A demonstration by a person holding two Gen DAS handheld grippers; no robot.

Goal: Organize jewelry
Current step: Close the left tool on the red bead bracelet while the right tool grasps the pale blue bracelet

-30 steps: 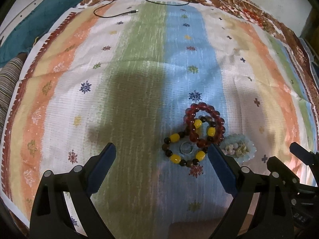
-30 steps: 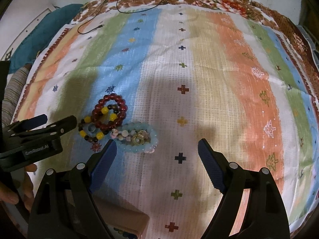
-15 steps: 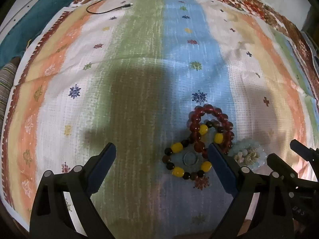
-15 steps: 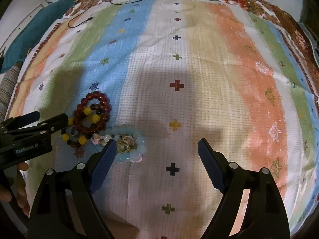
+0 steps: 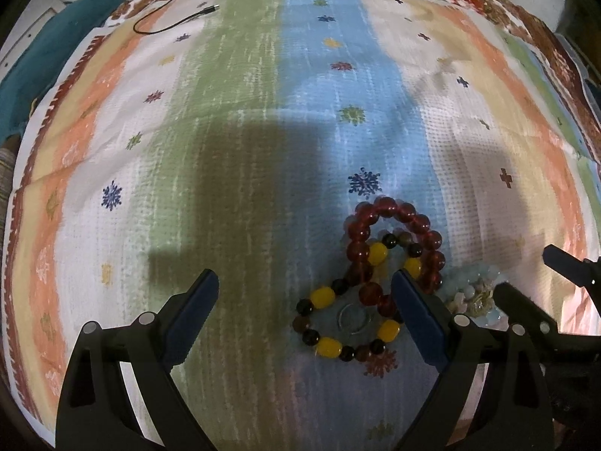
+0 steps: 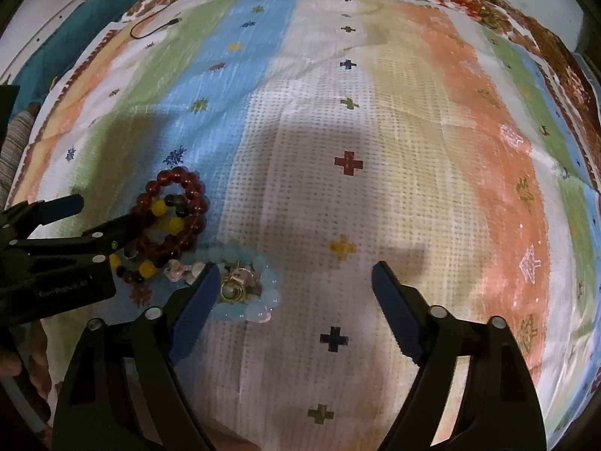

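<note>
A dark red bead bracelet [image 5: 398, 225] lies on the striped cloth, overlapping a yellow-and-black bead bracelet [image 5: 326, 345] that encircles a small silver ring [image 5: 352, 318]. A pale blue bead bracelet [image 6: 259, 293] with shell beads holds a gold ring [image 6: 233, 289] just right of them. My left gripper [image 5: 304, 293] is open, its right finger against the red beads. My right gripper [image 6: 293, 282] is open, its left finger at the blue bracelet. The red bracelet [image 6: 176, 218] also shows in the right wrist view.
The striped cloth [image 5: 240, 112] covers the surface, with a floral border at the far edge. A black cable [image 5: 176, 22] lies at the far left. A teal cloth [image 5: 45, 56] sits beyond the left edge. The left gripper body [image 6: 56, 259] reaches in at the right view's left side.
Both grippers have moved forward and down toward the jewelry pile. The jewelry itself has not moved, and both grippers stay open.
</note>
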